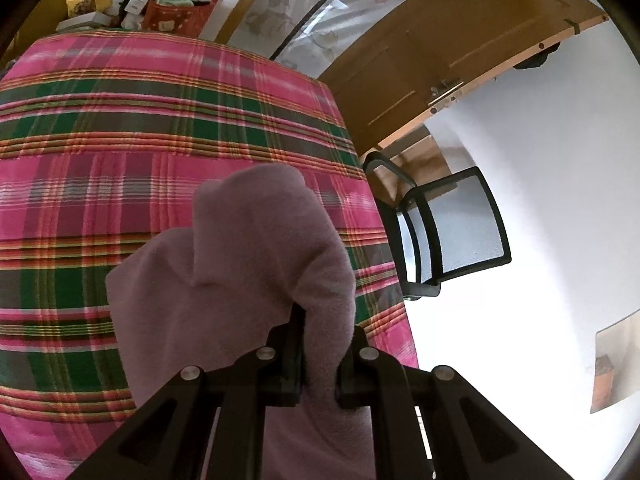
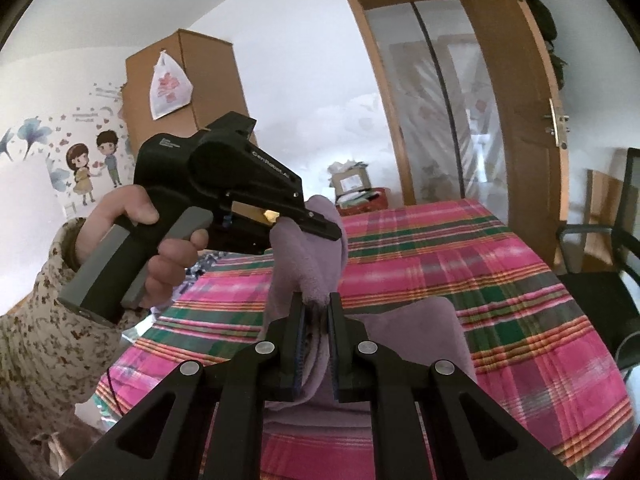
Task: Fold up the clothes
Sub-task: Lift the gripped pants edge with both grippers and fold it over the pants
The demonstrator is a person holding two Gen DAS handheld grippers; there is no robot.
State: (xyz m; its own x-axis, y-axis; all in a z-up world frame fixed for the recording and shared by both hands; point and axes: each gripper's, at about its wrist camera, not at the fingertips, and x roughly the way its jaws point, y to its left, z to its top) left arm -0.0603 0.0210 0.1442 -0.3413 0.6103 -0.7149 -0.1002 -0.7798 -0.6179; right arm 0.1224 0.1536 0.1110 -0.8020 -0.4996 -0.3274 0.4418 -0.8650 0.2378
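A fluffy lilac garment (image 1: 248,264) hangs above the pink and green plaid bed cover (image 1: 120,128). My left gripper (image 1: 326,328) is shut on a bunched fold of it, and the cloth drapes forward over the fingers. In the right wrist view my right gripper (image 2: 318,304) is shut on another edge of the same lilac garment (image 2: 312,256). The left gripper (image 2: 320,228), held by a hand in a flowered sleeve, pinches the cloth just above and behind the right one. Part of the garment (image 2: 416,328) lies on the cover to the right.
A black mesh chair (image 1: 452,228) stands at the bed's right side by an open wooden door (image 2: 516,92). A red box and cartons (image 1: 180,4) are piled beyond the bed's far end. A wooden cabinet (image 2: 188,84) with a hanging plastic bag stands against the wall.
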